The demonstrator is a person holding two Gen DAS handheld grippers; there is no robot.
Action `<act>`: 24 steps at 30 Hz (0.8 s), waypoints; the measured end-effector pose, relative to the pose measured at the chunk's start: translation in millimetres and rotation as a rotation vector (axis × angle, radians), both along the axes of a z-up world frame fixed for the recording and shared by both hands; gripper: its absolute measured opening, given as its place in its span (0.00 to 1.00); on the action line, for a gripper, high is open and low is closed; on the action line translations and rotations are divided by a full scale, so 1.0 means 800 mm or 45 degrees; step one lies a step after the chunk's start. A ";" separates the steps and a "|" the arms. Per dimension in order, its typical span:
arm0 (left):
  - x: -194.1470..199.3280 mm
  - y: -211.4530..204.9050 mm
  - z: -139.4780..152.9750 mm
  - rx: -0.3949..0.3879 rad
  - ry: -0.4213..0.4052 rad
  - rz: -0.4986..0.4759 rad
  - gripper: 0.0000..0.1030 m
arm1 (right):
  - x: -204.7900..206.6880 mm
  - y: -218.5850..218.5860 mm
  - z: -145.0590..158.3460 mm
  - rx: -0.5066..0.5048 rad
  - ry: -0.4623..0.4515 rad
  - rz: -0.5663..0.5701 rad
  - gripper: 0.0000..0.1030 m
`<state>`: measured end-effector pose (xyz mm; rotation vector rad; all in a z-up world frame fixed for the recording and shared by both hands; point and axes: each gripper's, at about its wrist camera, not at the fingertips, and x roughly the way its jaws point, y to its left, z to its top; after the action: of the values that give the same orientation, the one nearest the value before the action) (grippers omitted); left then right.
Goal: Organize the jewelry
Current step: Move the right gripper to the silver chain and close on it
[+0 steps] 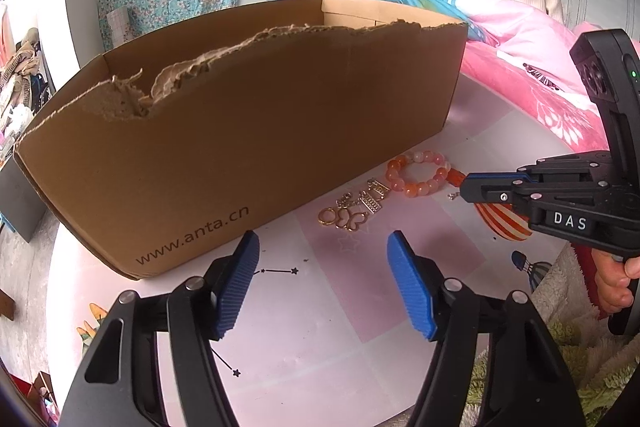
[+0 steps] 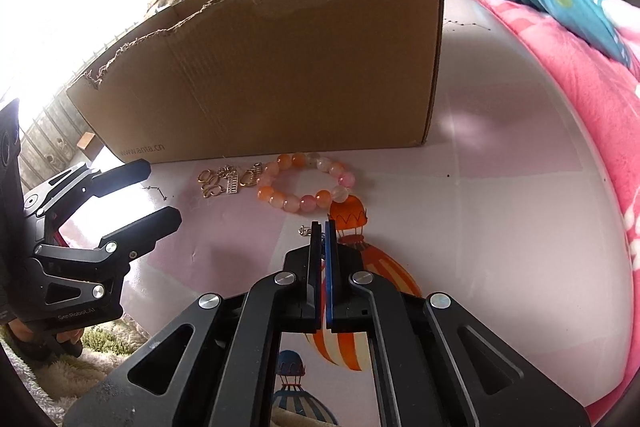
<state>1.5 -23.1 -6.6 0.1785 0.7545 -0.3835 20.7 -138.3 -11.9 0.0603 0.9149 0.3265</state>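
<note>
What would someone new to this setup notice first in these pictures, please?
The big torn-edged cardboard box fills the middle of the table. Just in front of it lie an orange and pink bead bracelet and a small heap of gold charms. The right gripper is shut near a small metal piece, short of the bracelet; the left gripper stands open.

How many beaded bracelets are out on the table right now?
1. The beaded bracelet lies in front of the cardboard box, right of the gold charms. Anything inside the box is hidden.
</note>
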 end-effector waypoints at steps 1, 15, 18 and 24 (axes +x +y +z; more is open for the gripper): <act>0.000 0.000 0.000 0.001 0.000 0.000 0.63 | 0.001 -0.006 0.000 0.025 0.013 -0.012 0.00; 0.002 -0.006 0.000 0.012 0.000 -0.020 0.54 | -0.009 -0.033 0.020 0.289 0.004 -0.031 0.00; 0.006 -0.009 0.000 0.019 -0.005 -0.032 0.46 | -0.010 -0.029 0.020 0.295 0.008 -0.017 0.00; 0.015 -0.015 0.001 0.035 -0.005 -0.060 0.29 | -0.013 -0.019 0.018 0.292 0.016 0.007 0.00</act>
<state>13.7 -35.5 -5.7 0.2228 0.7530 -0.4173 10.4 -153.8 2.4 0.2712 0.8871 0.4358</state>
